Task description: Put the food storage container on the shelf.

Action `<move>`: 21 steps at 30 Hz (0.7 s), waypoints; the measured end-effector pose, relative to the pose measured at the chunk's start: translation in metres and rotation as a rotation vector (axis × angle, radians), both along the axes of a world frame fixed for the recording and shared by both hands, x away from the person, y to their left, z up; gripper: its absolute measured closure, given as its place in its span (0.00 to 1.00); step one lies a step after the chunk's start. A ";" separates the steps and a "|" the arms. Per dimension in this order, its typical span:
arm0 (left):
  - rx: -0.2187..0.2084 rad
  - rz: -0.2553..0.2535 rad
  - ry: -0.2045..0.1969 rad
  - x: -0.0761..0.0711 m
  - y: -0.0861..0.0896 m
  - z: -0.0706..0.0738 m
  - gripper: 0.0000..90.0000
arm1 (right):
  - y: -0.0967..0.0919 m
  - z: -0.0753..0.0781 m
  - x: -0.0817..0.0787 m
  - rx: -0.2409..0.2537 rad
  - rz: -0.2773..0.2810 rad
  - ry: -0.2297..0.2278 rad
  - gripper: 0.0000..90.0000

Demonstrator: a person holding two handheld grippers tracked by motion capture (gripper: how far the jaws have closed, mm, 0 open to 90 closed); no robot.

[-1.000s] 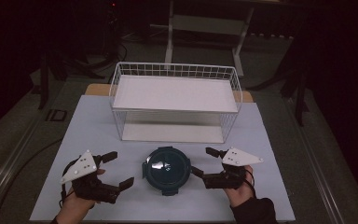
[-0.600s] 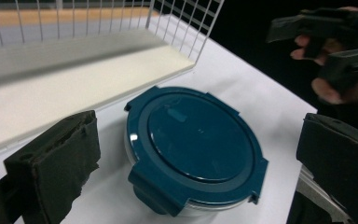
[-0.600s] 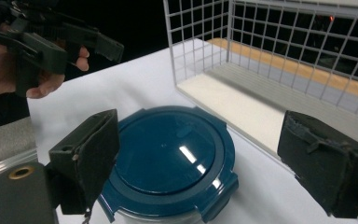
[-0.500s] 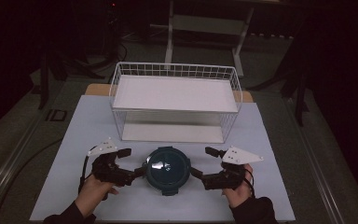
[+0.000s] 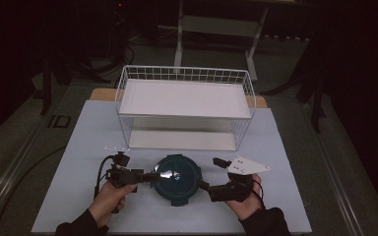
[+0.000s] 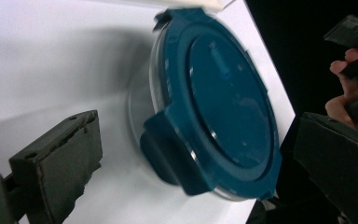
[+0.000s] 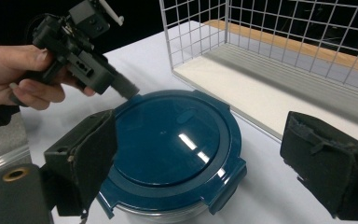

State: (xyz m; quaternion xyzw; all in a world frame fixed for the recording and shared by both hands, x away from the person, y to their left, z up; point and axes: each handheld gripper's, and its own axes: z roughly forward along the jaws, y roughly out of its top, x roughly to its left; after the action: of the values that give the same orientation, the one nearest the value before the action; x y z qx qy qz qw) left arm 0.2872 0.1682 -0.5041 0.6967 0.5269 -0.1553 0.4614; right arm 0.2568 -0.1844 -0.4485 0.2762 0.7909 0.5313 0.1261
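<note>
A round clear container with a dark teal clip-on lid [image 5: 177,177] stands on the white table near its front edge. My left gripper [image 5: 150,177] lies rolled on its side at the container's left rim. Its jaws stand wide apart in the left gripper view, one side latch of the lid [image 6: 168,154] lying between them, and no pad presses on it. My right gripper [image 5: 211,173] is open at the container's right rim. Its jaws have just been opening, and the pads [image 7: 86,156] touch nothing. The lid [image 7: 172,144] lies below and ahead of them. The left gripper [image 7: 81,60] shows there with its tip at the lid's far edge.
A white wire basket [image 5: 184,71] with a white shelf board stands behind the container, its open front toward me. Its wire wall [image 7: 200,32] is close beyond the lid. The table top [image 5: 285,162] ends just behind both hands.
My left gripper has come down and moved right to the container's left rim, rolling onto its side. The right gripper has stayed beside the right rim.
</note>
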 end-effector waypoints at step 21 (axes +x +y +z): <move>-0.132 0.016 0.263 0.006 0.004 -0.024 0.56 | 0.001 -0.006 0.002 -0.006 0.008 0.034 0.15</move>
State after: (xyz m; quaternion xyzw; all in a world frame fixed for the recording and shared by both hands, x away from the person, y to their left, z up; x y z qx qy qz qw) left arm 0.2933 0.1722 -0.5283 0.6344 0.5769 -0.2757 0.4343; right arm 0.2589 -0.1838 -0.4544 0.2819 0.7957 0.5244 0.1113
